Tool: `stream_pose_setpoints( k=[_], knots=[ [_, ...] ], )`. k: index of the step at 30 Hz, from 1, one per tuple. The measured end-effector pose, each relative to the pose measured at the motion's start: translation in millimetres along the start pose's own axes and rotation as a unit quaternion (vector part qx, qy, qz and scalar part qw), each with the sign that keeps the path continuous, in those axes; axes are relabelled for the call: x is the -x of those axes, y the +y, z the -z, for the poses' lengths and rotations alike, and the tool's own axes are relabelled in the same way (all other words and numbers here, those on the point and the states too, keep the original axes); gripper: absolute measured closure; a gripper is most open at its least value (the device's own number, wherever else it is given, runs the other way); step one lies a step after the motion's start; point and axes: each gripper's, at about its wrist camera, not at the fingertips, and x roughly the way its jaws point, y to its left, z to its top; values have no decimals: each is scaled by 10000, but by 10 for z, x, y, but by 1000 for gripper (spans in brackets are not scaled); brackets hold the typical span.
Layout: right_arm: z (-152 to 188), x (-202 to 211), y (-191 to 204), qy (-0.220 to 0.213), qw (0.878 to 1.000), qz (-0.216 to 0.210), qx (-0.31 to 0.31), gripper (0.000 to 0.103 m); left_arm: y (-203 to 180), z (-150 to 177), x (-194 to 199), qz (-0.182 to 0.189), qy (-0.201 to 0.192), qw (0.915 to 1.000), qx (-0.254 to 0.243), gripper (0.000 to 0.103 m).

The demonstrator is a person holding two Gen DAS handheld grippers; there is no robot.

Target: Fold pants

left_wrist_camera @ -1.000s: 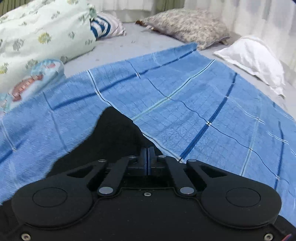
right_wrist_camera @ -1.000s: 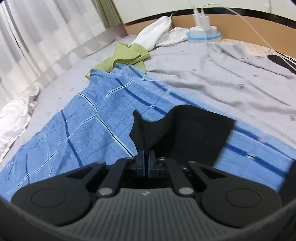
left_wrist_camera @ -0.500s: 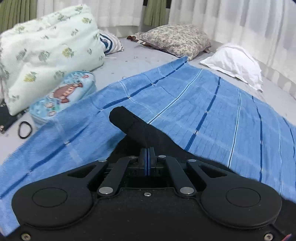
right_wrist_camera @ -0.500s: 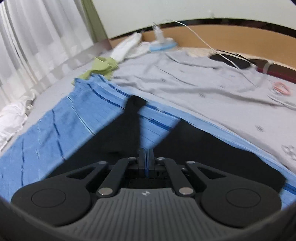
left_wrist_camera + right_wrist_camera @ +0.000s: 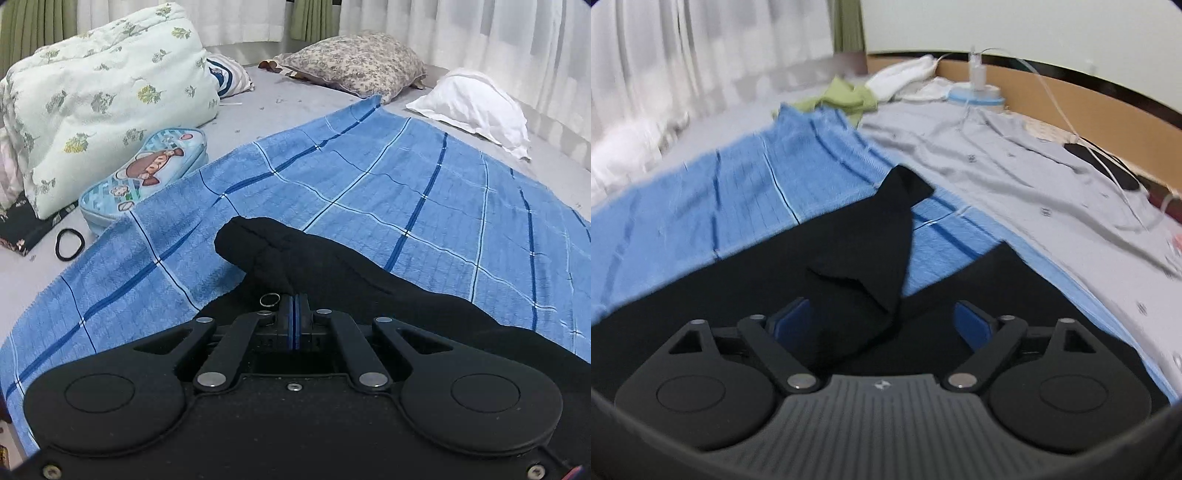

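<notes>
Right wrist view: right gripper (image 5: pixel 882 325) has just opened wide, pants (image 5: pixel 849 258) loose between its jaws on the blanket (image 5: pixel 738 177). Left gripper (image 5: pixel 294 310) pinches them; soft, limp cloth, best gripped at edges.

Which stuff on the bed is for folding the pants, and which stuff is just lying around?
For the job: black pants, blue blanket under them, left gripper, right gripper.

Just lying around: cartoon pouch, hair tie, floral quilt, white pillow, green cloth.
</notes>
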Motion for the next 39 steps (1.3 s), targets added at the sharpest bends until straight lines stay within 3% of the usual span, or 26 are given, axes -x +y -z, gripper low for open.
stream_pose_setpoints(
  k=[3,4,5,6,7,8,10,17,22,25,28,32,34,38,39],
  knots=[
    [-55,-347,147,258,9989,347,154,12,-23,-11,-50,-73,13,10000,-33,101],
    [-70,-415,164,201,9987,436,169,19,-27,-16,-72,-92,27,9999,-43,101],
    [-80,-432,174,82,9985,497,210,41,-34,-21,-89,-116,40,9999,-44,101],
    [-108,-431,187,9,9977,650,212,102,-39,-28,-101,-136,48,9999,-48,101],
    [-148,-407,174,-52,9965,823,106,93,-39,-38,-105,-147,48,9999,-56,101],
    [-187,-339,130,-188,9958,892,-101,99,-39,-49,-100,-150,35,9999,-61,101],
    [-236,-146,4,-435,9959,670,-429,99,-18,-74,-63,-79,11,10000,-42,101],
    [-75,568,-442,-807,9944,402,-557,99,140,21,231,19,-176,9997,-194,101],
    [341,822,-872,-541,9952,439,-690,100,450,312,422,67,-111,9997,-204,101],
    [603,805,-1088,-221,9942,505,-928,100,596,567,399,13,147,9996,-225,100],
    [750,844,-1213,-153,9913,539,-1192,100,680,745,339,-143,289,9991,-265,100],
    [792,929,-1198,-236,9927,687,-958,100,772,872,319,-600,105,9972,-435,101],
    [802,925,-1234,-206,9925,706,-980,100,838,910,305,-649,89,9967,-482,101],
    [857,925,-1235,-216,9938,703,-840,98,904,923,394,-40,72,9991,-418,97],
    [857,943,-1205,-232,9941,749,-752,91,909,908,435,213,65,9990,-389,93]
  ],
)
